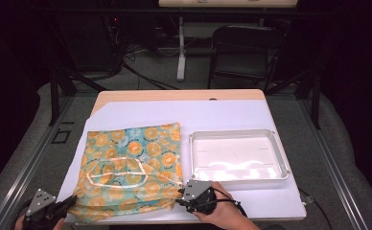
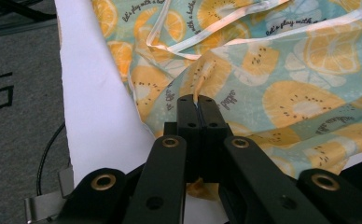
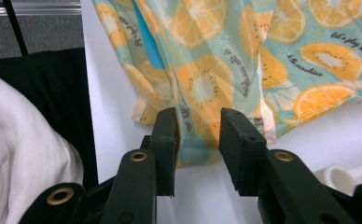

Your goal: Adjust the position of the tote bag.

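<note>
The orange-print cloth (image 1: 131, 167) lies on the table (image 1: 232, 115), left of the white tray (image 1: 239, 154). The left hand-held gripper (image 2: 198, 105) pinches its near-left corner tight. The right hand-held gripper (image 3: 198, 135) stands half open astride the near-right edge, seemingly not pressing.

A: Left gripper (image 2: 198, 100): matte black, two flat slab jaws on forked link arms; brass-ringed pivot holes, small dark screw holes near jaw tips.

B: Same build on right gripper (image 3: 198, 128). Seen from above: grey three-cornered plate (image 1: 196, 188) with dark dots, thin black cable (image 1: 232, 202) looping over right hand (image 1: 222, 211).

A: Noted. White sleeve (image 3: 20, 154) in right gripper view.
</note>
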Demonstrator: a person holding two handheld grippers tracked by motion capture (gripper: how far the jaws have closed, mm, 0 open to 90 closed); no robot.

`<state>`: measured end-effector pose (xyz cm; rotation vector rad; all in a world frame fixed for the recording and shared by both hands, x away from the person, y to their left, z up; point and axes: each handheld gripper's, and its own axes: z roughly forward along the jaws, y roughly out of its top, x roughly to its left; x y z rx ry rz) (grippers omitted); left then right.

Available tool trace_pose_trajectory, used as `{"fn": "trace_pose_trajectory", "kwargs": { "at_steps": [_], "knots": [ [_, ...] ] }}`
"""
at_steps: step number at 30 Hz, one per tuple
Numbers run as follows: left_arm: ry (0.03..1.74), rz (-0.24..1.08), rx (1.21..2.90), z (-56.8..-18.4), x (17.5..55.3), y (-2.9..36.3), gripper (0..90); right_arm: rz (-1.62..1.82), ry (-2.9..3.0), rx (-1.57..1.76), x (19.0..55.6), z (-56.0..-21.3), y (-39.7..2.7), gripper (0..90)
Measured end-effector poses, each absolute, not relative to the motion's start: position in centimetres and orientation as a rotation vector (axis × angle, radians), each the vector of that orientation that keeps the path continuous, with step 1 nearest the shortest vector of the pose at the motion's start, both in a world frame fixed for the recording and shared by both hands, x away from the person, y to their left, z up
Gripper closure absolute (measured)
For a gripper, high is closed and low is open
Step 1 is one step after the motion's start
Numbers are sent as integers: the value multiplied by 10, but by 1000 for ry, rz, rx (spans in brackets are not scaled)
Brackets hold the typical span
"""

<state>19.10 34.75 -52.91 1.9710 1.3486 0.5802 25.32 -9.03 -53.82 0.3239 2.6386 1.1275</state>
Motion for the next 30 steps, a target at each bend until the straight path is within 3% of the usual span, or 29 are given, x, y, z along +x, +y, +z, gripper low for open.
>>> {"fn": "trace_pose_trajectory", "kwargs": {
  "at_steps": [21,30],
  "knots": [
    [1341,578,1975,-530,193,346,899,1011,2641,214,252,-548,-80,629],
    [1342,578,1975,-530,193,346,899,1024,2651,213,252,-549,-78,737]
  ]
}}
